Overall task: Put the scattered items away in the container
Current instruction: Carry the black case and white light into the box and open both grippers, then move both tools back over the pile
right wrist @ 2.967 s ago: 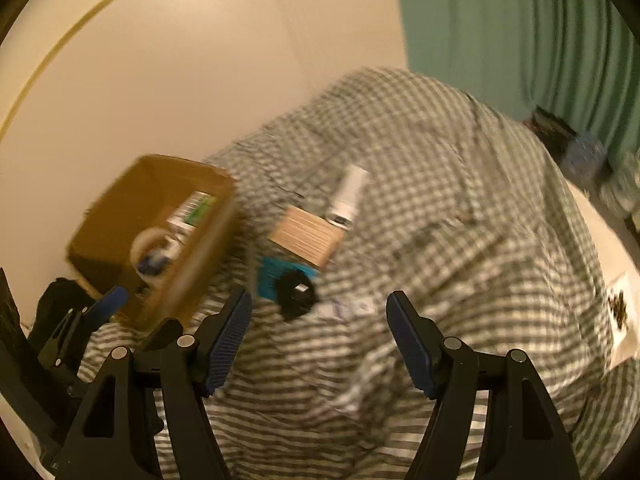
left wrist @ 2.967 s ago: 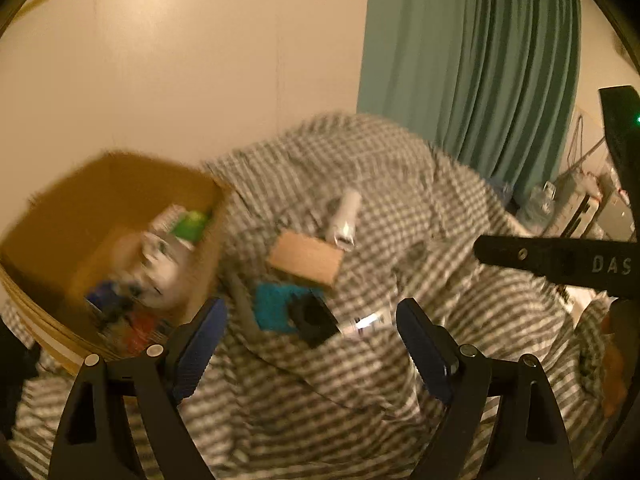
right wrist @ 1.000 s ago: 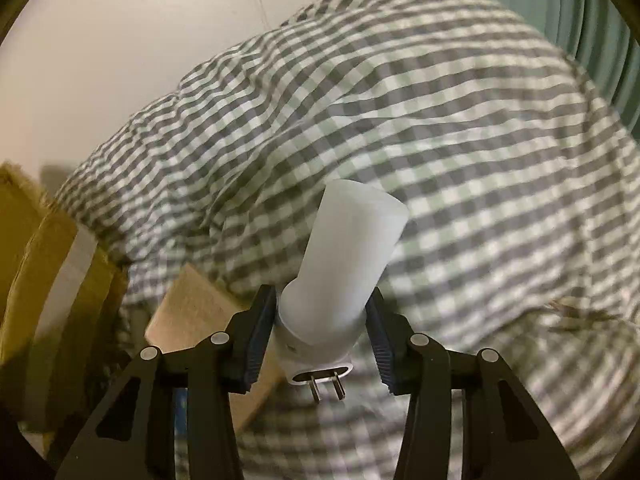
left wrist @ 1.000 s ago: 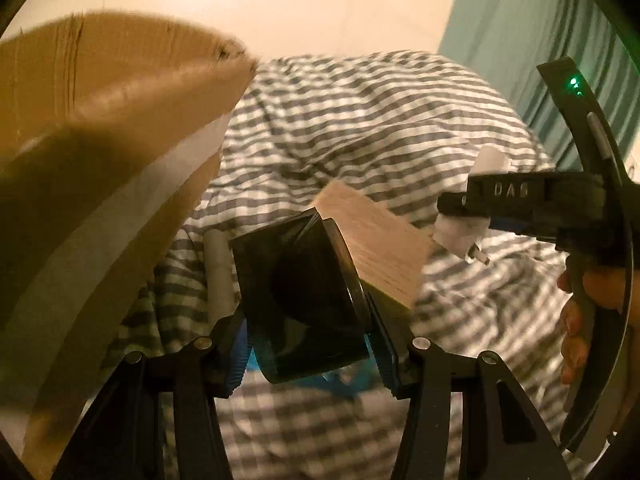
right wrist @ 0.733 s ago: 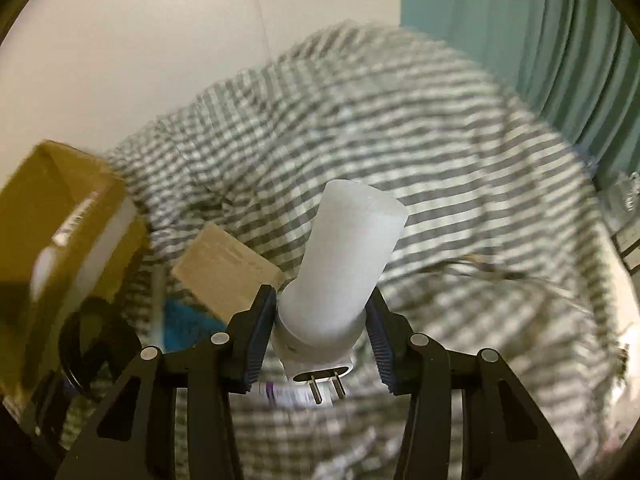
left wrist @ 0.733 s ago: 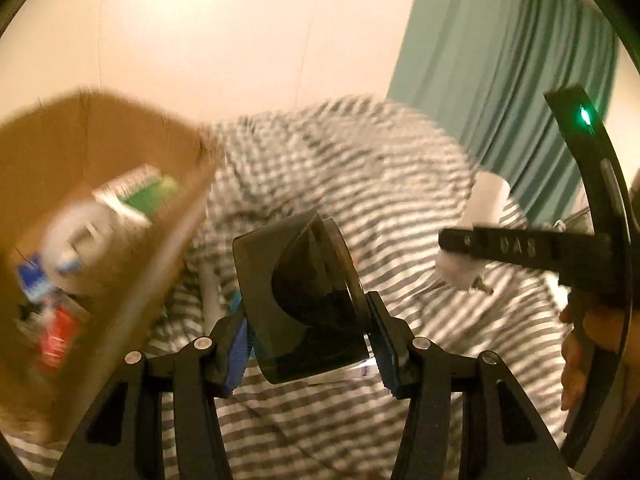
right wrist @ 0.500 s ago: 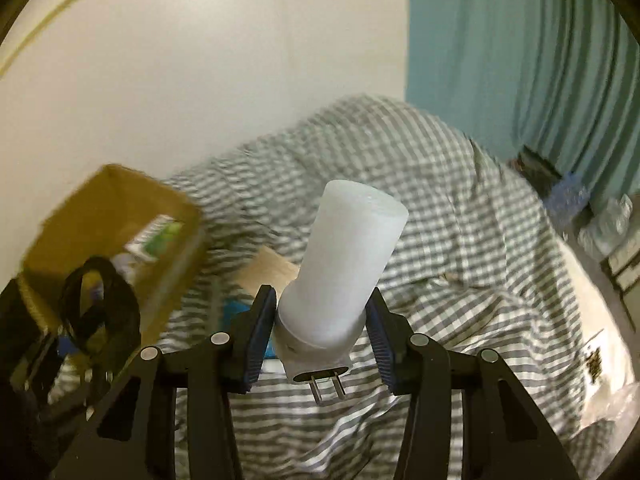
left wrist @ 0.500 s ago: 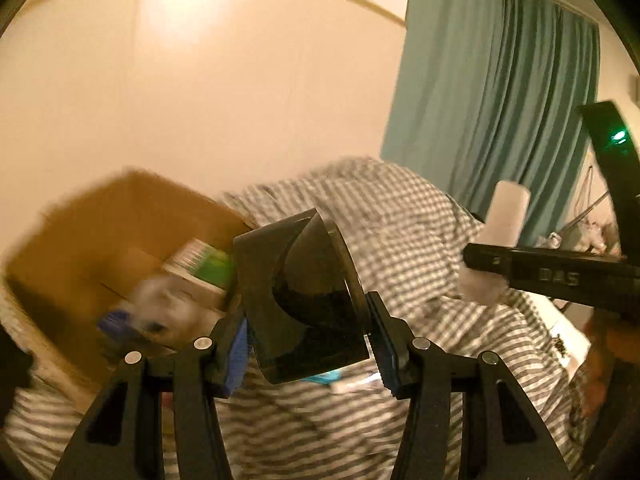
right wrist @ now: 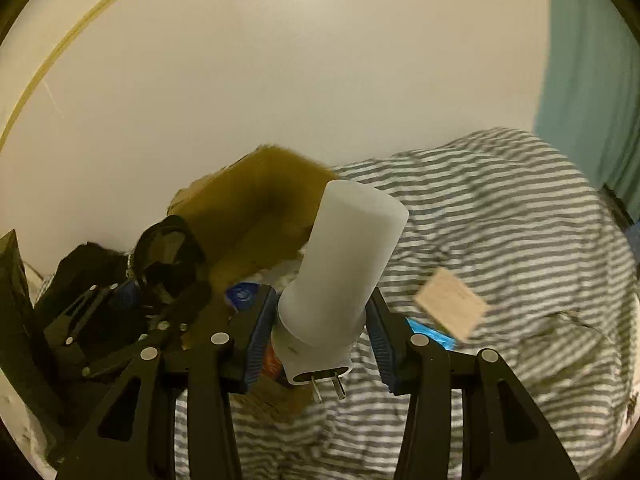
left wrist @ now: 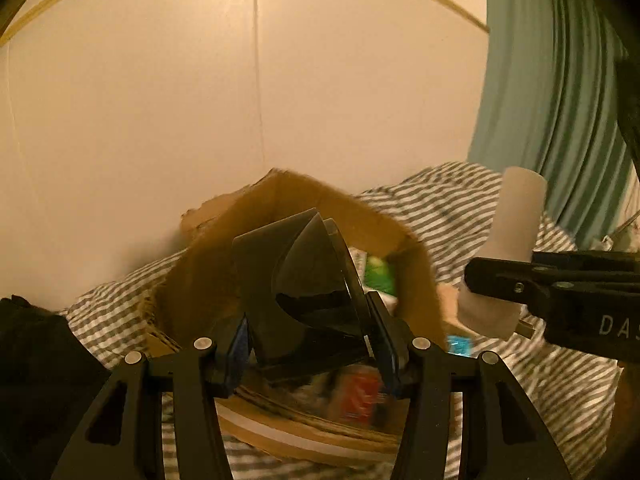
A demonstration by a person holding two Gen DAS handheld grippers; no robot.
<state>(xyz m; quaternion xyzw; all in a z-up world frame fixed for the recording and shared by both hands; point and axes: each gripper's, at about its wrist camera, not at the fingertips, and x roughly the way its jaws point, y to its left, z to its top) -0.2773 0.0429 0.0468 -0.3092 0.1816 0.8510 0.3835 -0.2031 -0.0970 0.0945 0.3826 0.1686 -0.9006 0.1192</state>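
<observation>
Here the right claw [right wrist: 320, 334] grips the plug-in lamp [right wrist: 340, 268], prongs toward the camera.

Matt brown cardboard box [left wrist: 416, 280]; glossy black plastic holder [left wrist: 304, 288]; frosted white plug-in light [right wrist: 344, 264]

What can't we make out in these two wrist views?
- Left wrist: most of the cardboard box interior, hidden behind the held black object.
- Left wrist: red item in the box, label blurred.
- Right wrist: blue item on the checked blanket, mostly covered by the tan card.
</observation>
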